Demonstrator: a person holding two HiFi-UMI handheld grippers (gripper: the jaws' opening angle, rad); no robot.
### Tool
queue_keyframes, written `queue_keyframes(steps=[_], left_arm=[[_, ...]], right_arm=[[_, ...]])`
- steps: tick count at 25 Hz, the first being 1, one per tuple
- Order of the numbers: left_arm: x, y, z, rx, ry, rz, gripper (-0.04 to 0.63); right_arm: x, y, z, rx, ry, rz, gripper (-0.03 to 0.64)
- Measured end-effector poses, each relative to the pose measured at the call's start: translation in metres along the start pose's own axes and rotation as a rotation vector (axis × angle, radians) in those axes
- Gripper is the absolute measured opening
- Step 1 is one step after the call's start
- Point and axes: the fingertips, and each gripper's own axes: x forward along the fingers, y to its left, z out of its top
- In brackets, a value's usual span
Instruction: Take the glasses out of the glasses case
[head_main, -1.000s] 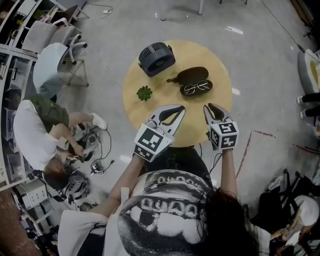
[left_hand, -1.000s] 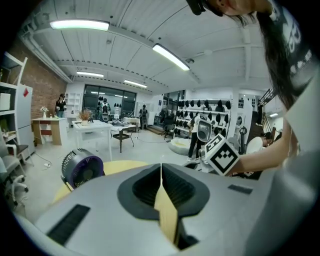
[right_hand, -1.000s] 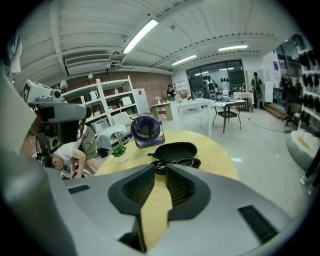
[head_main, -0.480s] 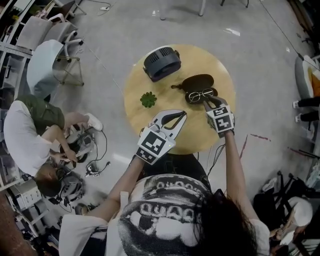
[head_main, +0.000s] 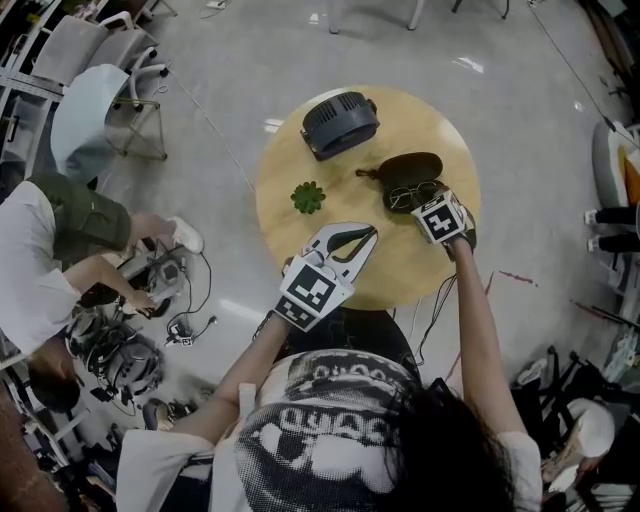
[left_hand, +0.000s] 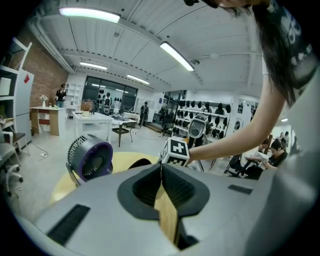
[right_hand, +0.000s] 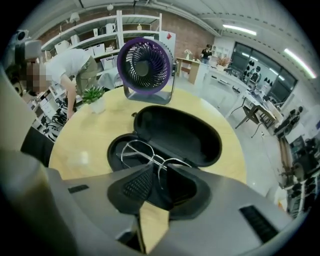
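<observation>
The black glasses case (head_main: 408, 172) lies open on the round wooden table (head_main: 300, 160), lid (right_hand: 180, 131) folded back. Thin wire-framed glasses (right_hand: 148, 156) rest in its lower half (right_hand: 116, 150). My right gripper (head_main: 432, 203) points steeply down over the case's near end. In the right gripper view it (right_hand: 159, 169) is open, with one lens rim of the glasses standing in the gap, apart from the pads. My left gripper (head_main: 368, 232) hangs shut and holds nothing over the table's near part, to the case's left; in its own view (left_hand: 161, 167) the tips meet.
A dark desk fan (head_main: 340, 122) stands at the table's far side, and a small potted plant (head_main: 308, 197) sits to the case's left. A person (head_main: 45, 250) bends over gear on the floor to the left. Chairs (head_main: 90, 90) stand beyond.
My right gripper has gone from the table's near edge forward and down onto the case, tipping its nose downward. The left gripper has drifted slightly forward. The person on the left has shifted.
</observation>
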Motion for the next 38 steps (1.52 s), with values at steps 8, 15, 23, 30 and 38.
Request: queue_keyframes(steps=[8,15,23,30,38], left_arm=[[-0.003,0.011,-0.003,-0.011,0.001,0.012,0.015],[0.000,0.014,-0.004,-0.009,0.011,0.015,0.015],[0.006,0.003,-0.005,0.000,0.020,0.015,0.015],[0.007,-0.012,-0.003,0.008,0.027,0.027,0.015],[0.013,-0.030,0.002,0.026,0.023,0.037,0.015]], right_arm=[[0.007,0.001,-0.006,0.140,-0.041,0.005,0.040],[-0.004,0.000,0.000,0.179,-0.129,-0.038,0.014],[-0.035,0.001,0.012,0.211,-0.251,-0.055,0.014],[-0.079,0.004,0.015,0.258,-0.373,-0.080,0.014],[-0.133,0.017,0.009,0.283,-0.492,-0.076,0.014]])
